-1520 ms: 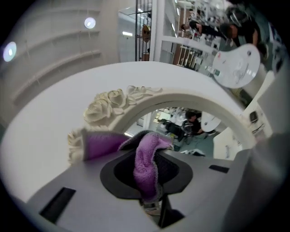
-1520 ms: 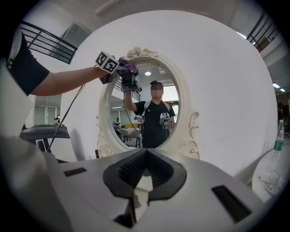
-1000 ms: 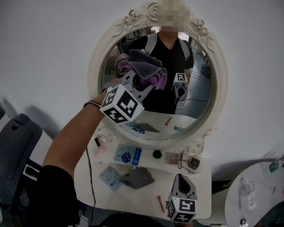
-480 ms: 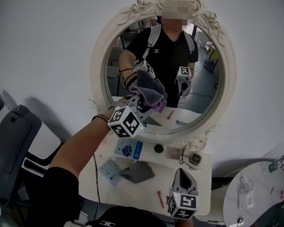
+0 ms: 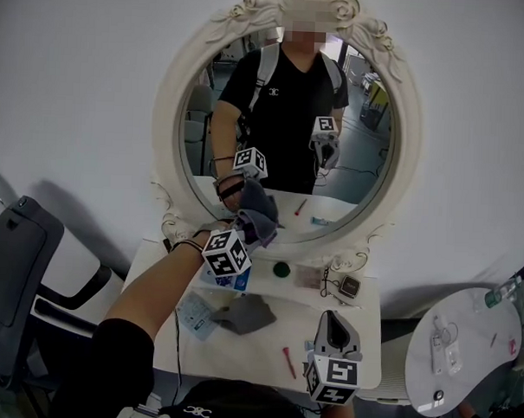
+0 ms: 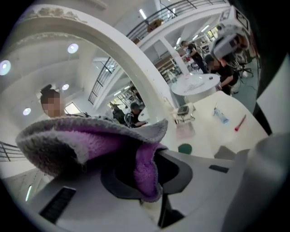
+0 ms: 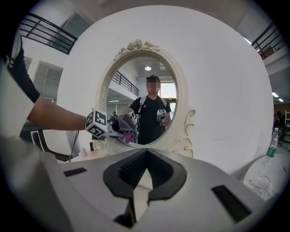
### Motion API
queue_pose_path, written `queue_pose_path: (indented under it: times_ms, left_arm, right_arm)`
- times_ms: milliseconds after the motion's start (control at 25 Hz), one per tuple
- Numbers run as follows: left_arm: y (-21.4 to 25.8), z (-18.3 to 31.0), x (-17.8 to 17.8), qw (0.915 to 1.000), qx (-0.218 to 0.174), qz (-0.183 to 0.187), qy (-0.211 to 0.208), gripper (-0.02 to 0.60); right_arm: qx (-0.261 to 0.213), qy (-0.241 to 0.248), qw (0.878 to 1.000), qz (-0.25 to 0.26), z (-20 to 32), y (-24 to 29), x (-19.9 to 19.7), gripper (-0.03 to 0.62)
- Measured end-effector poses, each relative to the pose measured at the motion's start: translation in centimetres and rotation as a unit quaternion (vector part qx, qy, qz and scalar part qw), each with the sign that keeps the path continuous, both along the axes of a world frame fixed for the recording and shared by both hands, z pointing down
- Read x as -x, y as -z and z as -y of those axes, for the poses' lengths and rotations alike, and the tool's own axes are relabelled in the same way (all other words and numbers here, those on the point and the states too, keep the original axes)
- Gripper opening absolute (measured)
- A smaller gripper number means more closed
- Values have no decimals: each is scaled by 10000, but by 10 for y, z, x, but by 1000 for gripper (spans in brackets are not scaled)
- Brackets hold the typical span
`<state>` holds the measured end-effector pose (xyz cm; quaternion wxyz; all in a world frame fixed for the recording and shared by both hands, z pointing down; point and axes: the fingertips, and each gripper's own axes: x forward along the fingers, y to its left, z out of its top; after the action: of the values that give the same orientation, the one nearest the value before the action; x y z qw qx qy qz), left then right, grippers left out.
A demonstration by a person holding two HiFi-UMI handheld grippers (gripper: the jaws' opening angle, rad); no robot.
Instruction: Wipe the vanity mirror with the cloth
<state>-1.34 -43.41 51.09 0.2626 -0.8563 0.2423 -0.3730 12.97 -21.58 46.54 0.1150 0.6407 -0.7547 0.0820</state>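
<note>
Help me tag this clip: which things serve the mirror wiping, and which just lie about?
In use: mirror, cloth, left gripper.
Lying about: grey rag, red stick, green disc, blue card, right gripper, shut and empty.

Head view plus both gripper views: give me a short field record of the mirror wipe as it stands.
left gripper: jaws shut on cloth, grey and purple
cloth position: seems pressed on the lower glass of the mirror, near the bottom rim
right gripper: jaws shut, nothing between them, held low over the table
also on table: second grey cloth, lying loose
</note>
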Motion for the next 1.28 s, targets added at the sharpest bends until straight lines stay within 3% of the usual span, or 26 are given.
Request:
queue_pose_path:
  times_ms: [80, 160, 400, 560, 720, 840, 1040, 1280]
  left_arm:
    - [-46, -1, 10, 9968, 190, 763, 116, 67]
    - [-71, 0, 15, 9910, 100, 1320, 202, 69]
    - [-72, 3, 13, 9911, 230, 1255, 371, 69]
    - [-61, -4, 9, 9929, 469, 868, 659, 69]
    - [-8, -34, -17, 9992, 276, 203, 222, 71]
    - [59, -54, -38, 9985, 59, -531, -78, 71]
    - [188, -77, -54, 9843, -493, -1643, -413, 71]
    - [355, -68, -48, 9594, -1993, -1987, -188, 71]
  right_arm:
    - [29, -50, 10000, -39, -4, -2, -4, 12]
    - [55, -75, 9999, -51, -8, -4, -5, 12]
    - [22, -133, 9999, -35, -16, -4, -8, 12]
    - [-2, -96, 10000, -1, -19, -4, -7, 12]
    - [-25, -21, 10000, 49, -17, -4, -4, 12]
    - [-88, 101, 9999, 72, -12, -1, 5, 12]
    - [-146, 254, 9995, 154, -11, 5, 17, 12]
    - [-264, 150, 9992, 258, -8, 8, 7, 12]
